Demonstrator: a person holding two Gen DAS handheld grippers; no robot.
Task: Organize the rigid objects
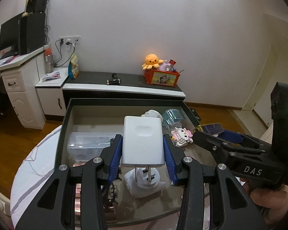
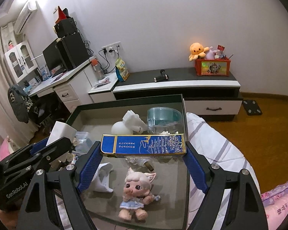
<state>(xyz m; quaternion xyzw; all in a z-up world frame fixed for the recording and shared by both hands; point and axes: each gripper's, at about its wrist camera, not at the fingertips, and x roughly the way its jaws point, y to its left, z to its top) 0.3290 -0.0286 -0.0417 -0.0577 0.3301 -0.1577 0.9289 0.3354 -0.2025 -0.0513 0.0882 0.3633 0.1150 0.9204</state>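
My left gripper [image 1: 143,149] is shut on a white plug charger [image 1: 143,140], prongs toward me, held above the dark shallow box [image 1: 67,111]. My right gripper [image 2: 143,150] is shut on a flat blue and gold box [image 2: 144,143], held crosswise over the same box [image 2: 128,98]. In the left wrist view the right gripper [image 1: 207,136] and its blue box [image 1: 213,128] show at the right. In the right wrist view the left gripper [image 2: 53,143] and the charger [image 2: 60,132] show at the left.
The box lies on a bed with a striped cover [image 2: 217,147]. Inside it are a doll [image 2: 136,189], a white figure [image 2: 131,123], a clear teal container [image 2: 163,118], a clear case [image 1: 88,145] and a pink brick toy [image 1: 182,136]. A low cabinet [image 1: 124,88] stands behind.
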